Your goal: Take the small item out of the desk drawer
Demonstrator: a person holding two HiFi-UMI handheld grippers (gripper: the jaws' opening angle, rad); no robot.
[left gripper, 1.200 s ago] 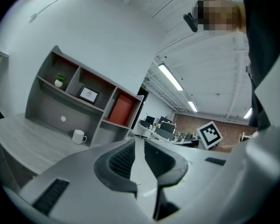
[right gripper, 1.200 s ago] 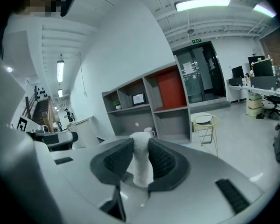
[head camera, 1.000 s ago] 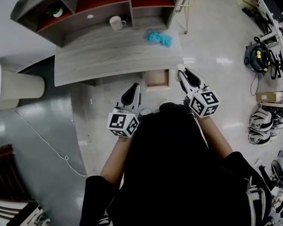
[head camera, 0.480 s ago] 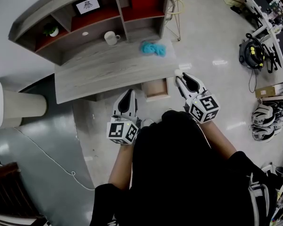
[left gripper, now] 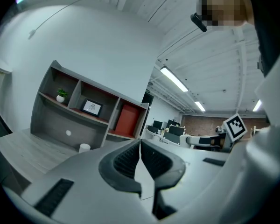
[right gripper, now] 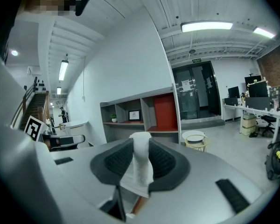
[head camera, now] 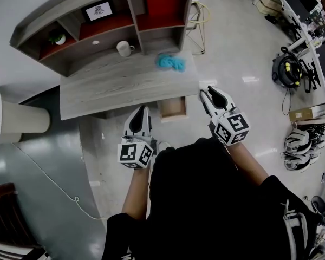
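Item (right gripper: pixel 139 174) sat clamped in right gripper (right gripper: pixel 141 148), clear of the open drawer (head camera: pixel 173 108); left gripper (left gripper: pixel 140 149) was closed, empty. Risk: the pinch looked slim, so a jolt could drop it.

This is an open-plan office with a workshop side. A grey wood worktop (head camera: pixel 119 85) is backed by a shelf unit (head camera: pixel 59 5) with red panels, holding a framed picture (head camera: pixel 99 9) and a small plant (head camera: pixel 57 38). A mug (head camera: pixel 123 49) stands near the worktop's rear edge. Beyond are desks with monitors (right gripper: pixel 233 92), glass doors (right gripper: pixel 196 90), ceiling strip lights (right gripper: pixel 206 26) and a polished pale floor (head camera: pixel 227 53), where a black and yellow machine (head camera: pixel 288 66) sits among cables.
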